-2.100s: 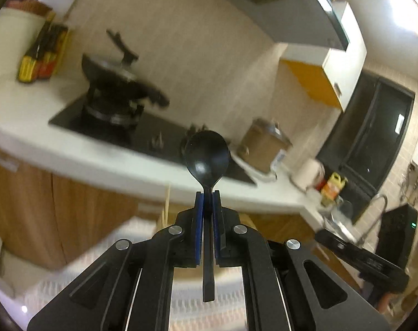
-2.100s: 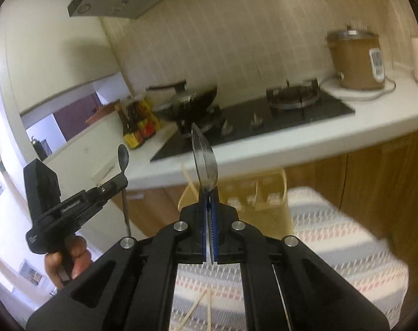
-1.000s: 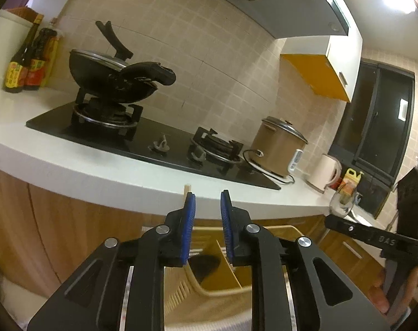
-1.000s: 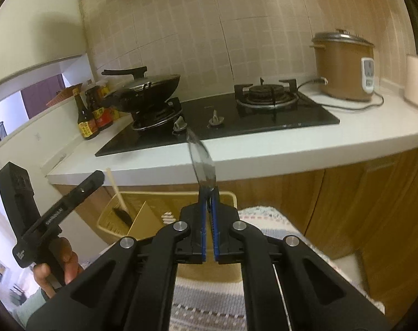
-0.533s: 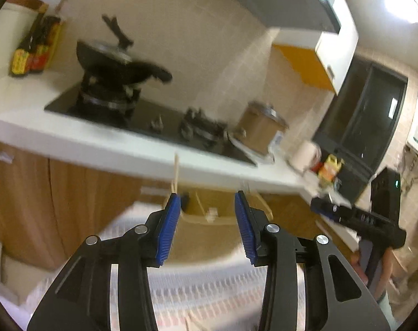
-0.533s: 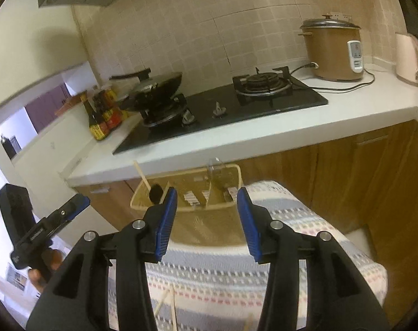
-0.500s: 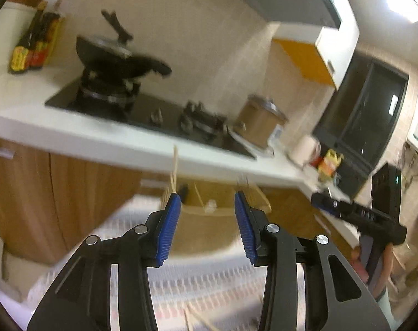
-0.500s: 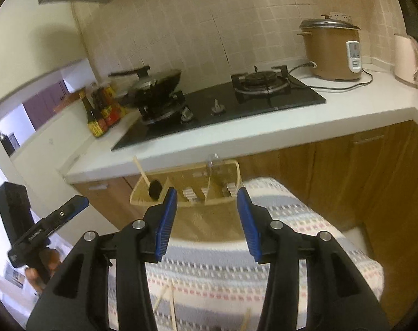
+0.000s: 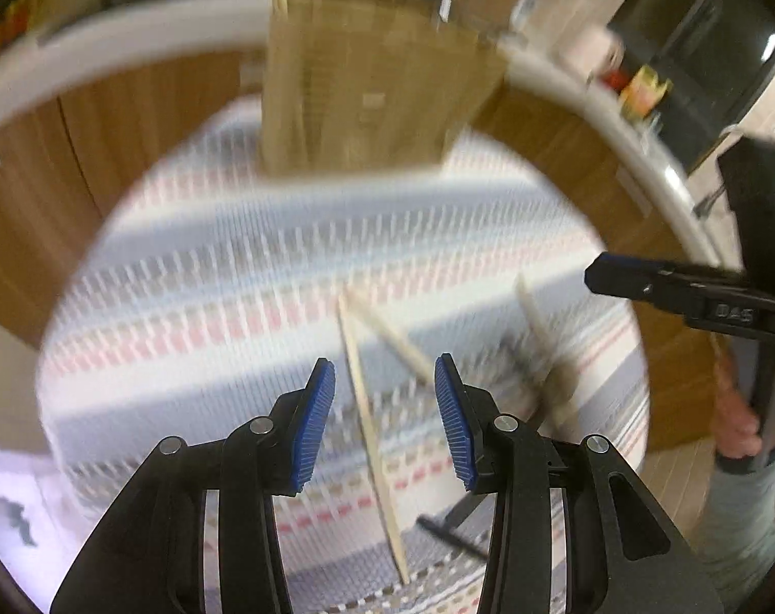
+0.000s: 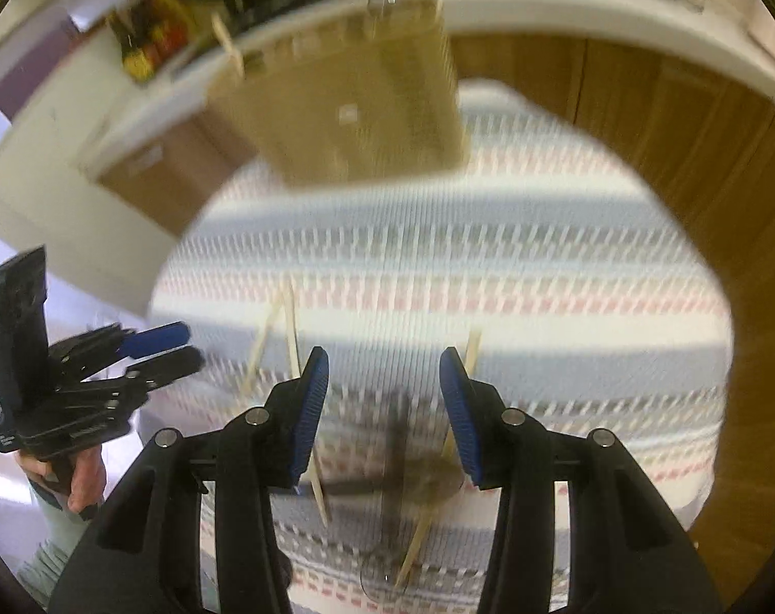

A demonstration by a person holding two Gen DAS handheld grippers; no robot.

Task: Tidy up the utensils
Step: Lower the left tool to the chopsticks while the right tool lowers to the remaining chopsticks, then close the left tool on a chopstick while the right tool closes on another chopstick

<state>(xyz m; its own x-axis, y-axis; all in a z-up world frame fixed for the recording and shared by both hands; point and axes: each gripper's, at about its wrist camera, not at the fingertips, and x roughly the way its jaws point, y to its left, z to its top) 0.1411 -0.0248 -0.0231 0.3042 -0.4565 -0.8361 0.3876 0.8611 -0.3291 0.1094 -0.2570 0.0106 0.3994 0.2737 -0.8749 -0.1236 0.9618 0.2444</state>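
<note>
Over the striped cloth on the bench (image 9: 193,276), both tools point steeply down at the loose utensils; looks to me like the reach-for-the-next-piece step. Left gripper (image 9: 384,419) has its fingers apart with nothing clamped, and one pale chopstick (image 9: 369,430) lies right in the gap between them; a second chopstick (image 9: 392,337) crosses it just beyond. Right gripper (image 10: 384,414) also has its fingers apart and empty, over a dark utensil (image 10: 395,455) and another chopstick (image 10: 438,481) near its right finger. Tan utensil holder (image 9: 367,87) stands at the far edge of the cloth, well apart from the pile.

Next move, I'd guess: drop lower, line the fingers square across one stick, then close; thin sticks that cross each other could easily come up two at a time.

Hard to make out: everything is motion-blurred; the dark utensil could be a spoon or a spatula, can't tell; holder compartments are hidden from this angle; a black handle (image 9: 451,532) at the near edge is cut off by the left tool.
</note>
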